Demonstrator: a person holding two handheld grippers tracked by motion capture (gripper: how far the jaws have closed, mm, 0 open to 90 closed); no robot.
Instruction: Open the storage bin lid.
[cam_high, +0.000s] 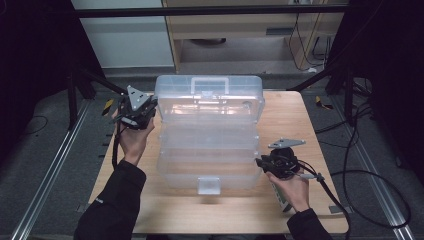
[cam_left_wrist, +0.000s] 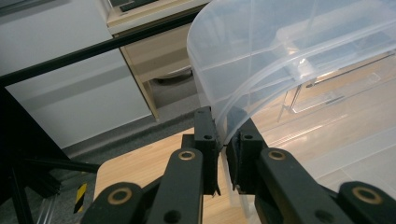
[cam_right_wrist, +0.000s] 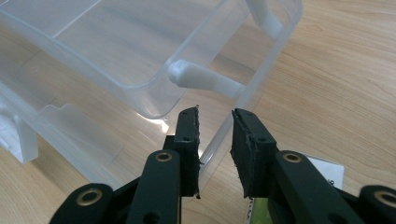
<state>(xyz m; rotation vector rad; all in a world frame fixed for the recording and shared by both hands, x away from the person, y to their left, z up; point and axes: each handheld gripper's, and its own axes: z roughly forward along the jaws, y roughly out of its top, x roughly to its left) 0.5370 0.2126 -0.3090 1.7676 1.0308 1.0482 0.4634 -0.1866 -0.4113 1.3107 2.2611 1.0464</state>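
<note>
A clear plastic tiered storage box (cam_high: 210, 150) stands open in the middle of the wooden table (cam_high: 300, 125), its trays stepped back toward the raised lid (cam_high: 209, 97). My left gripper (cam_high: 151, 107) is at the lid's left end; in the left gripper view its jaws (cam_left_wrist: 225, 140) are shut on the lid's curved rim (cam_left_wrist: 243, 93). My right gripper (cam_high: 260, 163) is at the box's front right corner. In the right gripper view (cam_right_wrist: 215, 128) the base's thin wall (cam_right_wrist: 261, 70) runs between the pads, with a gap still showing on the right side.
A white latch (cam_high: 209, 185) hangs at the box's front and a handle (cam_high: 210, 84) sits on the lid. A white and green card (cam_right_wrist: 322, 168) lies on the table under my right hand. Cables (cam_high: 370, 175) trail off the table's right side.
</note>
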